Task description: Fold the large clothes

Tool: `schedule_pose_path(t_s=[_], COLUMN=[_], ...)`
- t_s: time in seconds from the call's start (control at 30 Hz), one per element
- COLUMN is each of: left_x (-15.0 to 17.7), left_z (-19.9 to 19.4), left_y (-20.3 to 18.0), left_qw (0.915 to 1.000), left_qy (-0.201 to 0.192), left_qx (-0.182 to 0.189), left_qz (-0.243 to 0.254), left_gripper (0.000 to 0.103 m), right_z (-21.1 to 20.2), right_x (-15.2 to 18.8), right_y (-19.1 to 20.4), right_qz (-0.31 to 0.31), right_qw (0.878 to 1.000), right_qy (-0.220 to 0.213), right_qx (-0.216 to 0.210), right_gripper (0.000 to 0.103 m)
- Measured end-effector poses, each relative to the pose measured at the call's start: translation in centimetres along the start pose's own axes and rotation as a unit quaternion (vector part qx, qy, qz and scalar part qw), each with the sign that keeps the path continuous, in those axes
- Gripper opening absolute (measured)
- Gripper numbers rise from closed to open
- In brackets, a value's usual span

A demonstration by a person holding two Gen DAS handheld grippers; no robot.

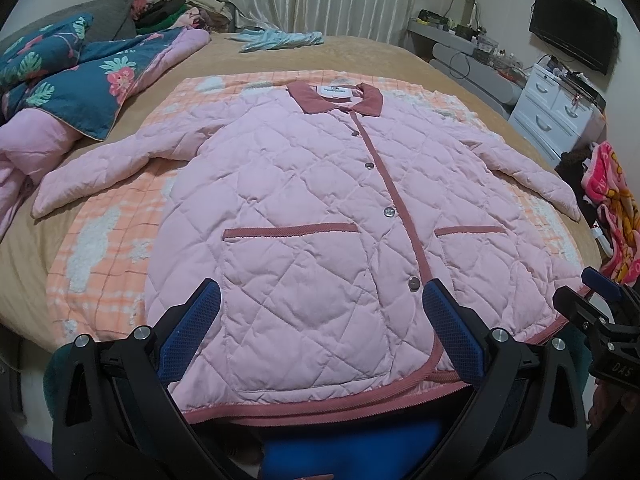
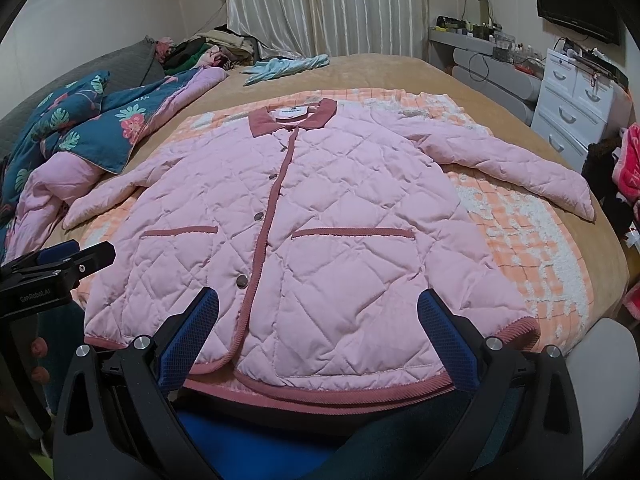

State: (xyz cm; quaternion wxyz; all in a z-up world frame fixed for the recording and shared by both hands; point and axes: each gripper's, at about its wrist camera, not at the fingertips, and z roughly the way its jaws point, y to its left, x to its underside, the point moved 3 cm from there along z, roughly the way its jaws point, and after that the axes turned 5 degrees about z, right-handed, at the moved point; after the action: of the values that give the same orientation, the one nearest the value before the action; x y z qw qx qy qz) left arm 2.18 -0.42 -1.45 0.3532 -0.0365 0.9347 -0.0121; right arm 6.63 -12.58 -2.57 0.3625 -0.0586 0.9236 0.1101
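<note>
A pale pink quilted jacket with a dusty-rose collar and piping (image 1: pixel 304 208) is laid face up, buttoned, on an orange-and-white checked fleece blanket (image 1: pixel 116 240) spread over the tan bed (image 1: pixel 360 52), its 2 sleeves angled outward and its hem nearest the cameras. The left hand-held gripper (image 1: pixel 320 320) is held just above the hem with its blue-padded jaws spread wide and nothing between them; the right hand-held gripper (image 2: pixel 318 320) hovers likewise over the other half of the hem, spread and empty. Nothing has been folded yet, so the step in hand is judged to be the first fold. It would be done well if each sleeve were pinched near the cuff and carried across the chest — the padding is bulky and springy, so a deep bite through the layers and a pressed-down crease seem needed, or the fold may spring back. As for containers, 2 piped patch pockets (image 1: pixel 296 232) lie flat, their contents not visible, and a white chest of drawers (image 1: pixel 556 108) stands closed beside the bed.
</note>
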Motion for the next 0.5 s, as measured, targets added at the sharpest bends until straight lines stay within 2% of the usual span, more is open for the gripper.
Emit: schedule_pose_path(t_s=[0.23,0.5], left_x=[-0.8,-3.4], left_z=[1.5,2.9], left_y=[0.0,1.0], left_qw=[1.0,0.9999], left_qy=[0.006,0.005], left_qx=[0.003,0.003], left_qz=[-0.001,-0.013], left_gripper=[0.095,0.095], right_z=[0.8,2.1], right_x=[-0.9,-4.0], right_y=[0.2,0.6], right_qz=[-0.001,-0.001], right_qw=[1.0,1.0], right_qy=[0.009,0.008], right_qx=[-0.001,0.003], right_gripper=[0.099,0.099])
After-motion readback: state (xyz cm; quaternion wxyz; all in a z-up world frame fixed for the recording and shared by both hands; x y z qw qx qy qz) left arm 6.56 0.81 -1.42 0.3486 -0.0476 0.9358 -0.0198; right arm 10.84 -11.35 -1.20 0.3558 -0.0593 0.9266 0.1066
